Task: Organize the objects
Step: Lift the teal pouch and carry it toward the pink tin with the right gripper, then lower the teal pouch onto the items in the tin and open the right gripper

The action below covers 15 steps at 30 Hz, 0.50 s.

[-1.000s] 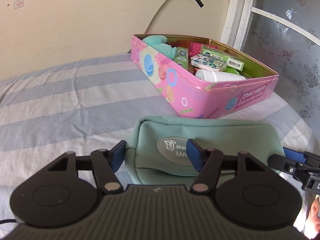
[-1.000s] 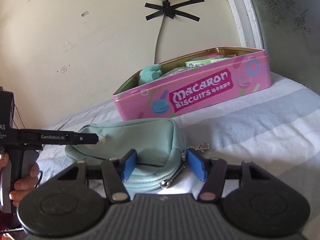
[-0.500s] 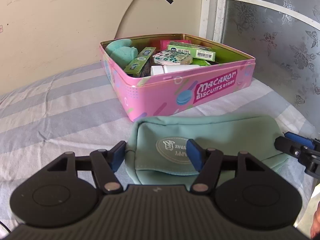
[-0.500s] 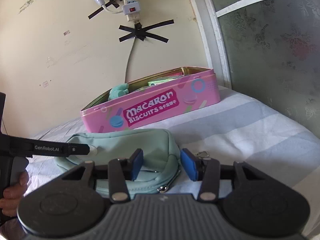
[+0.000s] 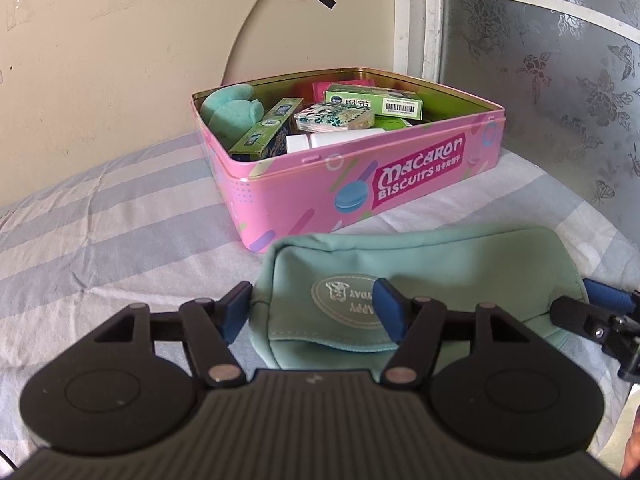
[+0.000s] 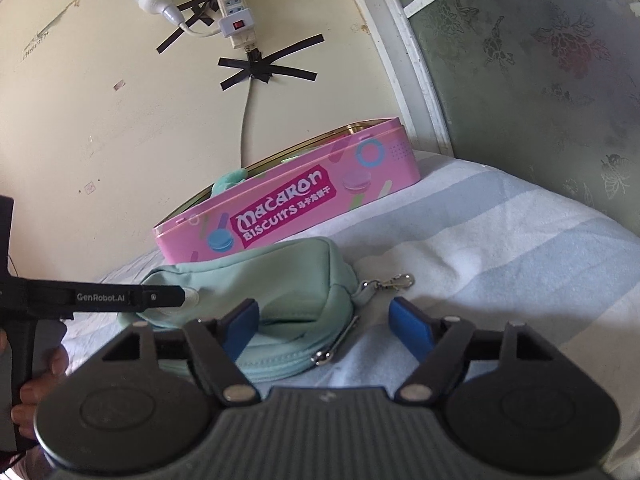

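Note:
A mint green zip pouch [image 5: 460, 264] lies on the striped bed in front of an open pink biscuit tin [image 5: 304, 196]. My left gripper [image 5: 314, 312] is shut on the pouch's left end, one pad at its edge and the other on its oval badge. In the right wrist view my right gripper [image 6: 324, 322] straddles the pouch's [image 6: 280, 276] zipper end. Its jaws are opening: the left pad is over the fabric and the right pad stands clear over the sheet. The zipper pull [image 6: 332, 354] and a metal clasp [image 6: 390, 282] lie between the fingers.
The tin [image 6: 280, 216] holds several small boxes, a white bottle and a teal sponge. Behind it rises a cream wall with a taped power strip [image 6: 236, 16], and a frosted window [image 5: 540, 80] runs along the right. A hand [image 6: 36, 396] holds the left gripper's handle.
The right jaws narrowed over the pouch's zipper end, then spread wide. Both views swung, so the tin now shows its long lettered side. The pouch stayed fixed between the left fingers.

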Motion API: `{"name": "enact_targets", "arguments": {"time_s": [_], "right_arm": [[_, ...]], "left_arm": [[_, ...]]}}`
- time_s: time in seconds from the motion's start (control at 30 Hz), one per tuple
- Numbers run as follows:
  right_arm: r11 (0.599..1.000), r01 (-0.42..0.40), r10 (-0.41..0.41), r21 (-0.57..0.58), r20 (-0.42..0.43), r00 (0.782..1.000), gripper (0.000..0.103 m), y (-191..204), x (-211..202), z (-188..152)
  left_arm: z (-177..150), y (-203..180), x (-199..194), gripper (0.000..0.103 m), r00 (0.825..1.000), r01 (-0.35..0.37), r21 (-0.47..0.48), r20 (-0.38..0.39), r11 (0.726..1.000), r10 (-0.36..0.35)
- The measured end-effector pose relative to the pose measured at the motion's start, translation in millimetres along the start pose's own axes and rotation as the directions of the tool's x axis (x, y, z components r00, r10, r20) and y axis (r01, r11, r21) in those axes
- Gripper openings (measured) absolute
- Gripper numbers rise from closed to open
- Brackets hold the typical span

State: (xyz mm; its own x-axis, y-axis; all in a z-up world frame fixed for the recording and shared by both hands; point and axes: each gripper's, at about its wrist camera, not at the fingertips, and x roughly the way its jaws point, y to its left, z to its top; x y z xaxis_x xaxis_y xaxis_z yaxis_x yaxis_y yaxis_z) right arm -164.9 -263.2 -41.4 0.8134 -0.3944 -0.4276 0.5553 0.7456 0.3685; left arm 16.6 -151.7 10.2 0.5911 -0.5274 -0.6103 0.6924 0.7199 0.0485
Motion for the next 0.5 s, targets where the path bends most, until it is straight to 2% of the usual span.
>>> {"name": "enact_targets", "arguments": {"time_s": [0.17, 0.27, 0.37, 0.5], "right_arm": [[0.996, 0.022, -0.021, -0.091, 0.007, 1.000, 0.082, 18.5, 6.8, -7.7], [0.995, 0.031, -0.030, -0.096, 0.020, 0.999, 0.084, 19.5, 8.0, -10.4], [0.992, 0.061, -0.059, -0.108, 0.022, 0.998, 0.076, 27.7, 7.2, -10.9], [0.983, 0.126, -0.116, -0.134, 0.076, 0.990, 0.065, 33.0, -3.6, -9.8]], "left_arm": [[-2.7, 0.3, -0.9, 0.068, 1.000, 0.005, 0.023, 0.017, 1.000, -0.006], [-4.7, 0.8, -1.1, 0.068, 0.999, 0.012, 0.027, 0.030, 1.000, -0.013], [-6.1, -0.8, -2.8, 0.067, 0.999, 0.009, 0.028, 0.046, 1.000, -0.011], [-4.2, -1.8, -13.4, 0.061, 0.996, 0.059, 0.008, 0.065, 0.998, -0.060]]}}
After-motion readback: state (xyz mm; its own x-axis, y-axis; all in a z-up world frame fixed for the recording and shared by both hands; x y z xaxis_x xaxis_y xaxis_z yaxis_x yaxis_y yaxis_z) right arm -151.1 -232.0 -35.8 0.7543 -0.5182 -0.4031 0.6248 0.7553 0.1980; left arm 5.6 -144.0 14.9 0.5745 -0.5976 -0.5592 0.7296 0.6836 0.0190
